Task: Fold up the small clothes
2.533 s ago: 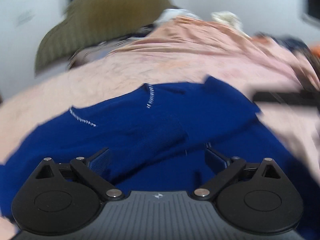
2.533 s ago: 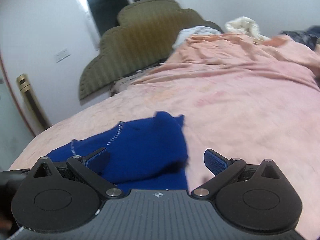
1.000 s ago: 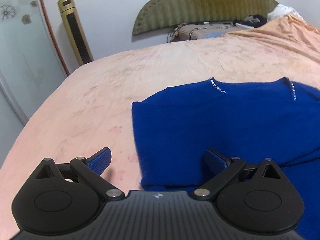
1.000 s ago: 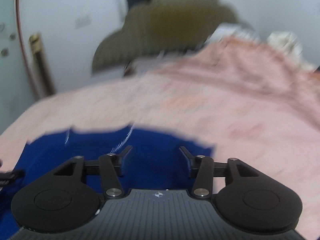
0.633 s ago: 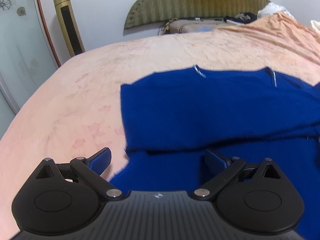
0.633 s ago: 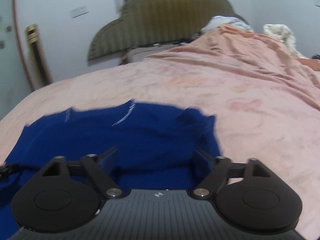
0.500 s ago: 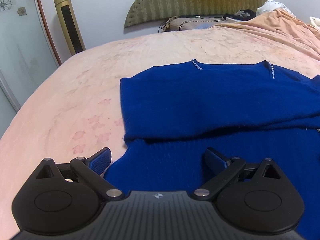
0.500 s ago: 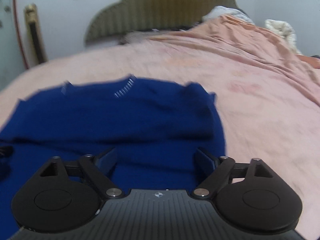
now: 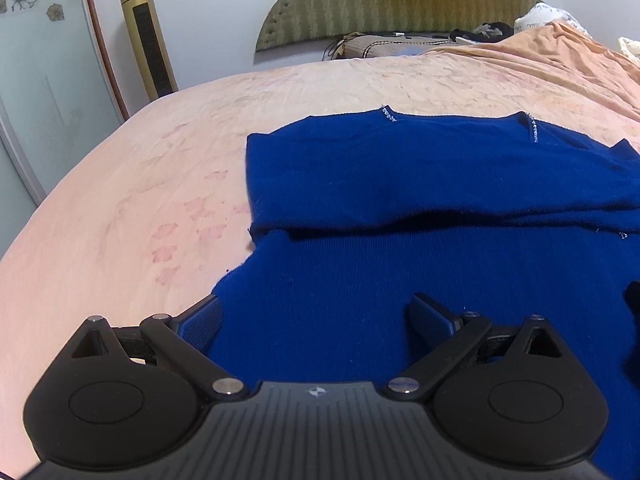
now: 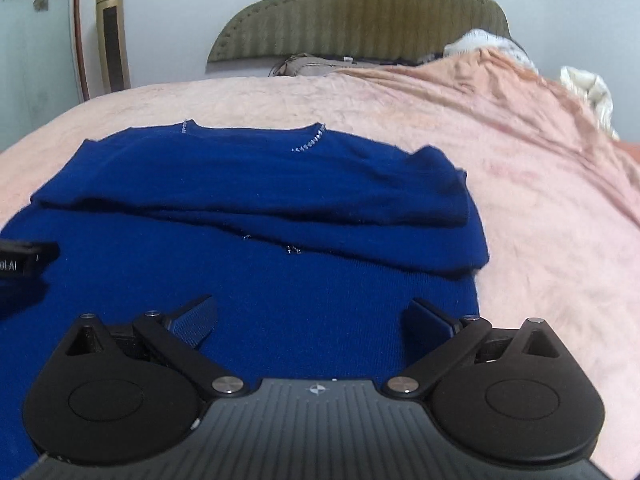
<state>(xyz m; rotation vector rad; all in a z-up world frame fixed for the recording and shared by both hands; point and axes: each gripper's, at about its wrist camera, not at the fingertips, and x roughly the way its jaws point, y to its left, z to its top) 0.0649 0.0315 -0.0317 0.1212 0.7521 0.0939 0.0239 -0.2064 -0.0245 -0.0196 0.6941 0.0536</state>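
Note:
A dark blue knit sweater (image 9: 400, 184) (image 10: 256, 200) lies flat on the pink bedspread, its sleeves folded across the chest and its neckline with small sparkly trim toward the headboard. My left gripper (image 9: 316, 316) hovers over the sweater's lower left part, jaws wide apart, nothing between the pads. My right gripper (image 10: 310, 316) hangs over the lower right part; its jaws are still opening and hold nothing. A dark piece of the left gripper (image 10: 24, 264) shows at the left edge of the right wrist view.
The pink bedspread (image 10: 540, 208) spreads wide to the right and beyond the sweater. An olive padded headboard (image 10: 360, 12) and pillows stand at the far end. A gold tower fan (image 9: 146, 40) and a glass door (image 9: 44, 80) are beyond the bed's left side.
The right gripper's jaws have spread from half closed to wide open, and it has drawn back over the sweater's lower part. The left gripper shifted onto the sweater's lower left edge.

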